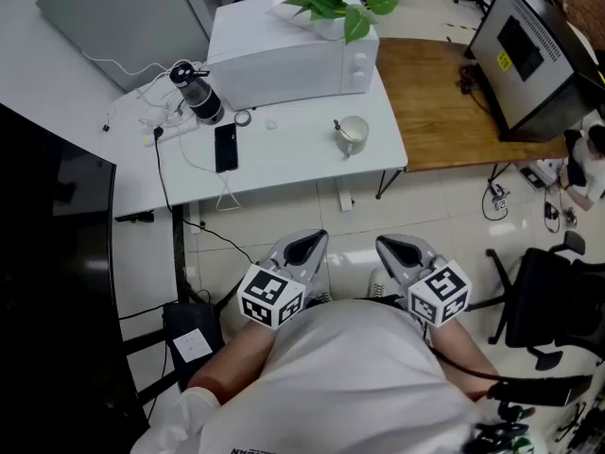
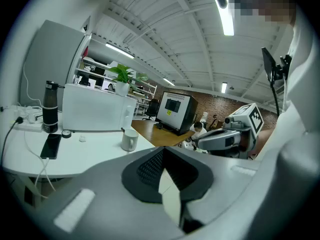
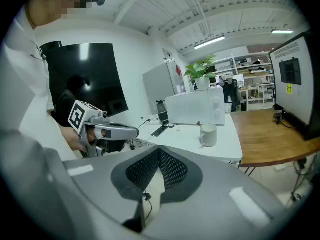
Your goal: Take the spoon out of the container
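The spoon (image 1: 337, 126) is standing upright in the mug (image 1: 354, 136). The left gripper (image 1: 307, 247) and right gripper (image 1: 402, 251), both closed and empty, are hovering well short of the mug, about equally far.

The left gripper (image 1: 304, 247) and right gripper (image 1: 401, 250) are hovering side by side before the torso (image 1: 350, 376) (both tilting slightly downward), jaws closed, gripping nothing.

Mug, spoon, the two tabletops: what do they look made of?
Mug: likely glazed ceramic; off-white, smooth, with a thick wall and handle.
Spoon: probably metal; a thin dark handle stands out of the mug, too small to be sure.
White table: laminate or painted board, by its flat, uniform matt white.
Brown table: wood or veneer; warm brown, faint grain streaks, slight sheen.
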The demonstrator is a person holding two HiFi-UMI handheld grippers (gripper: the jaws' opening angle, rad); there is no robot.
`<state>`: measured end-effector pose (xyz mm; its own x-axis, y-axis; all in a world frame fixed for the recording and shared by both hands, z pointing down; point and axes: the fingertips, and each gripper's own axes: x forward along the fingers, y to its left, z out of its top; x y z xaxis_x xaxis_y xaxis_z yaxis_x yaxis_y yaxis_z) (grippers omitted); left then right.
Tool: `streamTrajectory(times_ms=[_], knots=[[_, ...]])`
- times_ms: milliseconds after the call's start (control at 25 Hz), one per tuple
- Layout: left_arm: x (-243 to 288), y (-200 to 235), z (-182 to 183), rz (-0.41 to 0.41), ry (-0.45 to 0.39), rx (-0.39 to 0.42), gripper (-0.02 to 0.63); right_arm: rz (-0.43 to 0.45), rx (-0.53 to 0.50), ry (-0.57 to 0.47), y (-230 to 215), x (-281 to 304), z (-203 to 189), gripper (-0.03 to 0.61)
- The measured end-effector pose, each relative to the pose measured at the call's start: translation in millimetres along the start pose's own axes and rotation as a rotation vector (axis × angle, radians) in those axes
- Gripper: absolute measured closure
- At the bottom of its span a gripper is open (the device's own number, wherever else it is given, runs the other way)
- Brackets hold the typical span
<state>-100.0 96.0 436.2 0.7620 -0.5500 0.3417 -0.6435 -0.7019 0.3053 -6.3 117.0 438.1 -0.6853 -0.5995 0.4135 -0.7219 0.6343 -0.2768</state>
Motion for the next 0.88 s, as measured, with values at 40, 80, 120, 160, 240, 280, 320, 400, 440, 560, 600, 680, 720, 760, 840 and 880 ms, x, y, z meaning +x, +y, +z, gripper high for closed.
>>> streamTrajectory(times_ms=[40, 80, 120, 160, 240, 280, 320, 400, 440, 560, 600, 680, 720, 760, 840, 880], knots=[[-2.7, 3.6, 0.3, -0.001, 0.000, 0.002, 0.609, -0.001, 0.001, -0.001, 2.6, 3.8, 1.0, 0.571], [-5.4, 7.2, 0.4, -0.002, -0.001, 0.004, 0.609, -0.001, 0.001, -0.003, 5.1, 7.7, 2.0, 0.571], [-8.0, 11.0, 0.3, -0.003, -0.001, 0.005, 0.609, -0.003, 0.002, -0.005, 7.6, 11.5, 2.8, 0.571], [-10.6, 14.8, -0.4, -0.003, -0.001, 0.006, 0.609, -0.004, 0.001, -0.006, 10.0, 15.2, 3.4, 0.571], [-15.1, 21.8, -3.5, -0.003, 0.001, -0.001, 0.609, -0.008, -0.001, -0.004, 14.9, 21.1, 3.7, 0.571], [-16.9, 24.8, -5.1, -0.003, 0.003, -0.007, 0.609, -0.009, -0.001, -0.001, 17.0, 23.3, 3.9, 0.571], [-18.2, 27.4, -5.9, -0.003, 0.004, -0.014, 0.609, -0.010, -0.002, 0.003, 18.4, 25.2, 4.6, 0.571], [-18.6, 31.0, -5.4, -0.005, 0.001, -0.022, 0.609, -0.015, -0.006, 0.010, 18.6, 28.2, 7.0, 0.571], [-17.7, 32.2, -4.7, -0.008, -0.001, -0.024, 0.609, -0.017, -0.008, 0.011, 17.5, 29.5, 8.6, 0.571], [-11.6, 36.4, -2.8, -0.017, -0.004, -0.022, 0.609, -0.024, -0.013, 0.006, 11.7, 34.7, 12.8, 0.571], [-8.6, 38.4, -2.1, -0.018, -0.004, -0.020, 0.609, -0.025, -0.014, 0.004, 8.9, 36.5, 13.8, 0.571], [-1.4, 43.3, 0.3, -0.017, -0.002, -0.018, 0.609, -0.023, -0.014, 0.003, 1.9, 39.6, 16.2, 0.571], [2.8, 46.2, 2.4, -0.014, -0.001, -0.018, 0.609, -0.021, -0.013, 0.003, -2.3, 41.0, 17.7, 0.571], [7.4, 49.1, 5.1, -0.011, -0.001, -0.019, 0.609, -0.019, -0.011, 0.003, -7.1, 42.5, 19.6, 0.571], [18.4, 54.7, 12.0, -0.004, -0.003, -0.023, 0.609, -0.013, -0.007, 0.002, -18.8, 45.9, 23.9, 0.571], [24.5, 57.4, 15.6, 0.001, -0.005, -0.025, 0.609, -0.010, -0.007, 0.002, -25.5, 48.1, 26.3, 0.571]])
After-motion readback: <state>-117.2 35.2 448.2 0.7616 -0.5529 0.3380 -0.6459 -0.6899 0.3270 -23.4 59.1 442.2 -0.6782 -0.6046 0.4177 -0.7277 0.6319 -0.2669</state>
